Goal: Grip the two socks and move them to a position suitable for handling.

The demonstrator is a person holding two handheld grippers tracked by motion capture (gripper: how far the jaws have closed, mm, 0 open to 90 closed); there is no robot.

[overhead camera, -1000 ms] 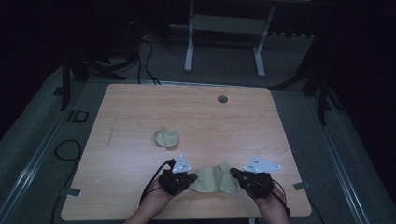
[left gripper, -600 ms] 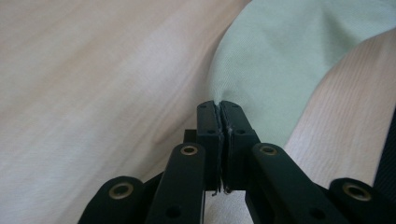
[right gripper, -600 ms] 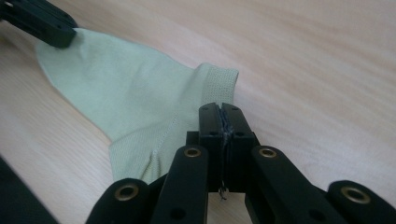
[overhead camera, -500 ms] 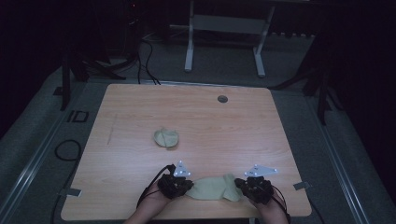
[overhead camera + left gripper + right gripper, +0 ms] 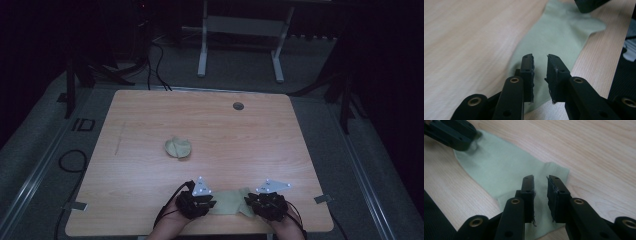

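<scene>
Between both jaws, apart (slightly): green sock (image 5: pixel 227 202) flat on table (image 5: pixel 150 125).

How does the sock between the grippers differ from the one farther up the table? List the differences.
The near sock lies spread flat; the far sock is bunched into a small lump. The near sock sits at the table's front edge between the left gripper and right gripper; the far sock lies alone mid-table. Both are pale green.
</scene>
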